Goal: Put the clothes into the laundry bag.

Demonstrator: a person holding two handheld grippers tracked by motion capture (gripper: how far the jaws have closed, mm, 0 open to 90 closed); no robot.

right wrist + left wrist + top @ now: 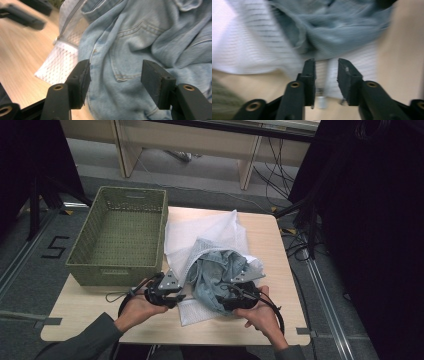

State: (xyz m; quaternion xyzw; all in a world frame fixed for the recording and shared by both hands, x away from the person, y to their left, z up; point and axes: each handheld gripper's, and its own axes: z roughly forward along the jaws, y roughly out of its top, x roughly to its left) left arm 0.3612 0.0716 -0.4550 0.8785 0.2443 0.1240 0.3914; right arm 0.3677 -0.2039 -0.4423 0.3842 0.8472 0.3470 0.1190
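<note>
Both our grippers, left [172,296] and right [239,296], hover with jaws parted, holding nothing, at the tabletop's near edge. One pair of jeans [140,45] lies half out of one mesh bag [200,232] mid-table. Denim may snag the zipper and drag the bag. One basket [120,235] sits at the left edge.

High view: dim overall, soft overhead light on pale wooden table [280,245]; dark curtains at both sides swallow detail; white mesh laundry bag [200,232] brightest patch, near glare. Left gripper view: heavy motion blur, bag weave smeared, upper left corner washed out. Right gripper view: sharp, evenly lit faded blue denim garment [140,45]; upper left corner blurred.
</note>
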